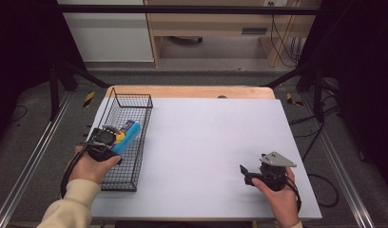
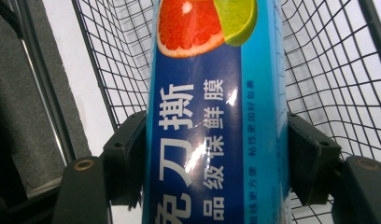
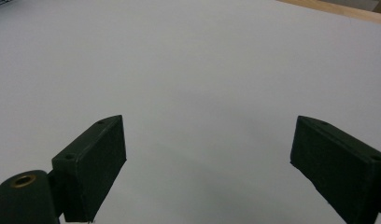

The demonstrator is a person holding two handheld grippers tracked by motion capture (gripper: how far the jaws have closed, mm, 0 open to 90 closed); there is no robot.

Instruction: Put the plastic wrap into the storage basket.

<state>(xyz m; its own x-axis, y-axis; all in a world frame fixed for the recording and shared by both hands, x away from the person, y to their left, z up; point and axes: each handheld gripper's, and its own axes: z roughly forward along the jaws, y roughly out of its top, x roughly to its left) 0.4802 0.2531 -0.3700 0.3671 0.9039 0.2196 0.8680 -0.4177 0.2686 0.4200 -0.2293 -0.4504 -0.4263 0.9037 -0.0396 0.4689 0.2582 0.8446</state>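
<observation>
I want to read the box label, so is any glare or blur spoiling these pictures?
Left gripper view: glare streaks cross the blue box, whose print stays legible. High view: dim dark edges, the box small in the wire basket. Right gripper view: evenly lit white table.

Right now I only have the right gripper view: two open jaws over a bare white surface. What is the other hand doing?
Observer: The left gripper is shut on a blue box of cling film.
Operator: Where is it holding that?
Observer: Over the wire basket at the table's left edge, box pointing into it.
Operator: Anything else in the basket?
Observer: None that I can see; white table shows through the mesh.
</observation>
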